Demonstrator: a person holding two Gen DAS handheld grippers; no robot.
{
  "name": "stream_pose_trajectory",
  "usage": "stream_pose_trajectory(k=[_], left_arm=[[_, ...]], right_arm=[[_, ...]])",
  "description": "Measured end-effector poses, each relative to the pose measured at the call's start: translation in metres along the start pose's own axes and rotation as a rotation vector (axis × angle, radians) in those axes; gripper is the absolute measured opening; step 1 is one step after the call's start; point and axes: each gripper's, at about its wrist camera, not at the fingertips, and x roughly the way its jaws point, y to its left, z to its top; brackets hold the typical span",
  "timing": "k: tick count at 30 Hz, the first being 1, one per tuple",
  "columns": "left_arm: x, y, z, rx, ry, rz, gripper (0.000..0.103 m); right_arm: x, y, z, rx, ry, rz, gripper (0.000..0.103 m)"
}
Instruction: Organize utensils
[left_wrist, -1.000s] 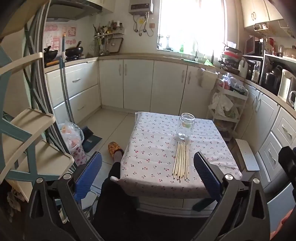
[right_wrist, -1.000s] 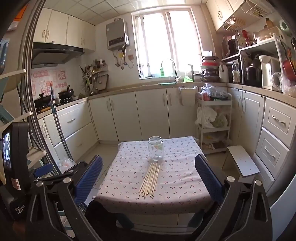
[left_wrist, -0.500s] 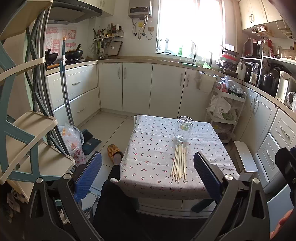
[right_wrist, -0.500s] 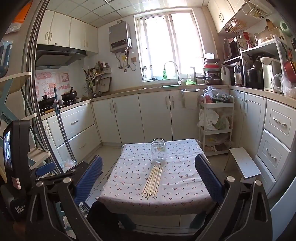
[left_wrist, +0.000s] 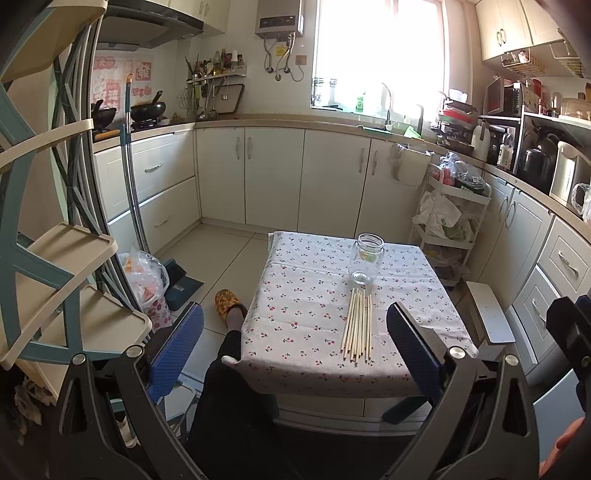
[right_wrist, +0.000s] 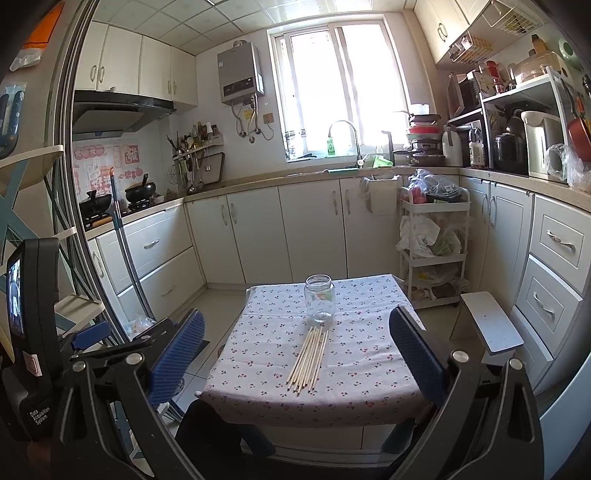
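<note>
1. Clear path to worktop (left_wrist: 303, 314); stool (right_wrist: 491, 325) beside right edge.
2. Chopsticks (left_wrist: 357, 323) bundled near front edge, glass jar (left_wrist: 365, 264) just behind.
3. Left tool (left_wrist: 295, 354) and right tool (right_wrist: 295, 354) spread wide, empty.
4. Cherry-print cloth; kitchen cabinets around.

A bundle of pale wooden chopsticks (left_wrist: 357, 323) lies flat on the cherry-print tablecloth (left_wrist: 303, 306), side by side in a loose row, ahead of the left gripper (left_wrist: 295, 350) and nearer its right finger than its left; from the right gripper (right_wrist: 295, 350) the same sticks (right_wrist: 308, 360) lie ahead, about midway between its spread fingers and slanting a little to the right as they run away. Just beyond their far tips stands a clear glass jar (left_wrist: 365, 263), upright, lidless and empty, with its base close to the stick ends; whether it touches them cannot be told.
</note>
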Motion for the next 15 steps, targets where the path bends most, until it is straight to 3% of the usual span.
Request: stream_pose_trajectory(k=[15], left_arm=[[-0.0016,0.0002,0.0,0.001,0.002,-0.001,0.095]], right_arm=[[-0.0002,0.0004,0.0,0.001,0.002,0.001,0.096]])
